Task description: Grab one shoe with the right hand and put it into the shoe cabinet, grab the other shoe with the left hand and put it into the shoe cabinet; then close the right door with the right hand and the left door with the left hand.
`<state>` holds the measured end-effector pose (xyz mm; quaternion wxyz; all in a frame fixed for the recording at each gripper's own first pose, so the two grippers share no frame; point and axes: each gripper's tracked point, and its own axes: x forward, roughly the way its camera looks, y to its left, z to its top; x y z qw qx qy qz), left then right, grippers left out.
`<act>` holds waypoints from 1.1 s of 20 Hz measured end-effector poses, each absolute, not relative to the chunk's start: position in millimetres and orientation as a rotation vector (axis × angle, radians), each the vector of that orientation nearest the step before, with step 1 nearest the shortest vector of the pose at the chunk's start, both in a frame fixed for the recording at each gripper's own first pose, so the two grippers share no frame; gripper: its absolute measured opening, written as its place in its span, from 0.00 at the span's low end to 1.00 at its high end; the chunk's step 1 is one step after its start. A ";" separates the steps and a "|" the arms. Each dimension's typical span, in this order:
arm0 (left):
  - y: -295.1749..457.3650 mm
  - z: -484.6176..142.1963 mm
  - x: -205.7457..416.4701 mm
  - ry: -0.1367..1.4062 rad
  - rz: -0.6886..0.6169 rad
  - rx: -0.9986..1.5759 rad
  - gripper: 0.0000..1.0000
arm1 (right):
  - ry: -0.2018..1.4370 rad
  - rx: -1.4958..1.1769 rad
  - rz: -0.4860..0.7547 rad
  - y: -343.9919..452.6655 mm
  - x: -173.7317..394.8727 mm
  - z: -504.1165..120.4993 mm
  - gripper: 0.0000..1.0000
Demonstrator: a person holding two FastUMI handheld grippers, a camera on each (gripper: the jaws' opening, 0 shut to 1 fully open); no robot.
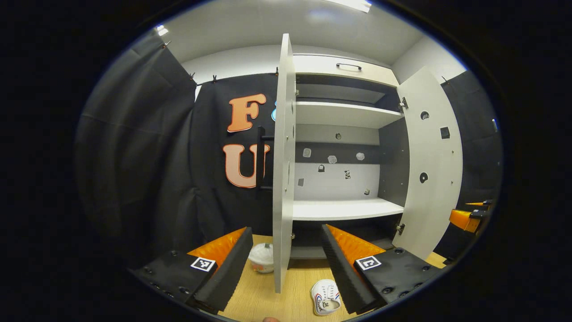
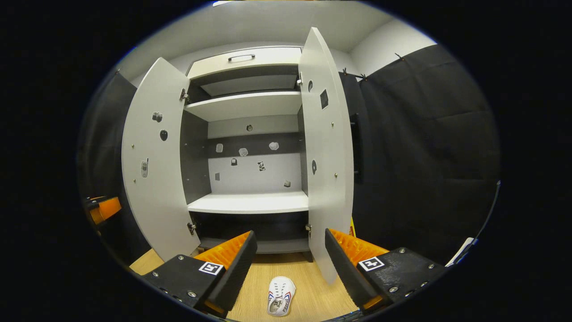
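since both cabinet doors point(image 2: 154, 161) hang open and shoes point(image 2: 280, 296) sit on the floor, we've both grippers point(image 2: 289, 264) released, nothing done yet.

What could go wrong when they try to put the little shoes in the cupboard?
Three things, maybe. The left door stands edge-on right in front of the left gripper, so reaching straight in could bump it. One shoe sits just past that door's bottom edge, awkward to reach. The other shoe lies low on the floor between the open fingers of the right gripper, and being small, it could slip from a poor pinch.
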<state>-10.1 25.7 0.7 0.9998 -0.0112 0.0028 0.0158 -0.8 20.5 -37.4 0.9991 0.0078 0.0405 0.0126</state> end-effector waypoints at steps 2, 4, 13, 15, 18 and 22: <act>31.0 2.7 -11.3 -0.002 0.043 -0.009 0.96 | 0.108 0.009 0.026 22.4 1.5 -53.2 0.94; 29.9 3.0 -11.1 -0.002 0.041 -0.013 0.98 | 0.132 0.000 0.035 25.6 4.9 -71.7 0.94; 23.3 3.4 -12.7 -0.007 0.016 -0.011 0.97 | 0.351 -0.002 0.040 31.7 18.3 -203.1 0.94; 21.6 2.0 -14.0 -0.006 0.012 -0.009 0.98 | 0.395 0.004 0.019 26.9 26.1 -235.0 0.95; 23.7 1.0 -14.5 -0.006 0.018 -0.010 0.98 | 0.453 -0.004 -0.014 21.5 34.7 -279.6 0.95; 26.2 -4.6 -16.9 0.007 0.021 -0.001 0.98 | 0.547 -0.018 -0.033 16.8 44.7 -337.0 0.95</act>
